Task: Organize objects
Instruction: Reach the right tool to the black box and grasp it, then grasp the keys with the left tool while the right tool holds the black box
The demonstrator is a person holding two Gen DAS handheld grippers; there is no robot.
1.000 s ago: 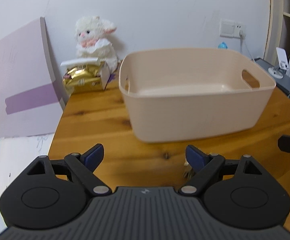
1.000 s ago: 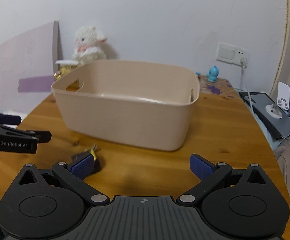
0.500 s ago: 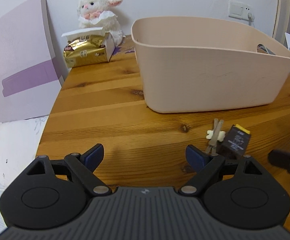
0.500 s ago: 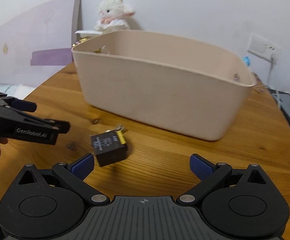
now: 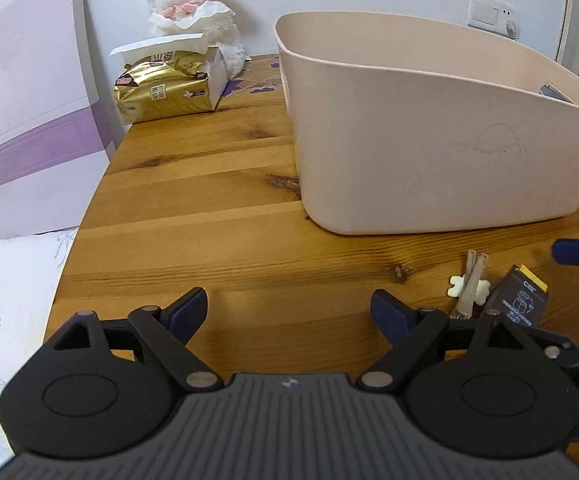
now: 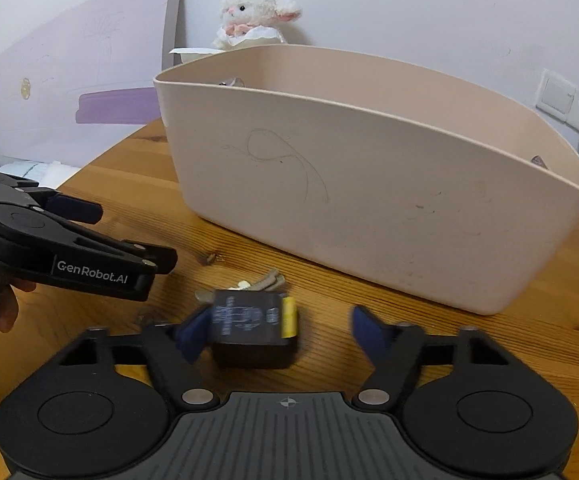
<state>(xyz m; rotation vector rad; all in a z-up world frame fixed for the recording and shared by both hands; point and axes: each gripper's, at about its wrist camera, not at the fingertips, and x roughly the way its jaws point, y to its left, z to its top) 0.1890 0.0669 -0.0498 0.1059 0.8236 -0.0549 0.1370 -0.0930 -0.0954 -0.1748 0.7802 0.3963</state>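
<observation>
The small black box with the yellow end (image 6: 253,328) is being closed on by the right gripper (image 6: 277,332) for binning; the left gripper (image 5: 289,308) is held wide, empty.

Beige bin (image 6: 369,208), black yellow-edged box (image 6: 253,328), gold pack (image 5: 165,92).

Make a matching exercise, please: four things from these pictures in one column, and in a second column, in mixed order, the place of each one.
Things
1. plush lamb
2. gold packet
3. black box with yellow end
4. left tongs

Places
A. between the closing jaws of the right tongs, not yet pressed from both sides
B. open over bare wood of the table
C. by the wall, behind the gold packet
D. on the table, left of the beige bin in the left wrist view

Pairs: 1-C, 2-D, 3-A, 4-B
</observation>
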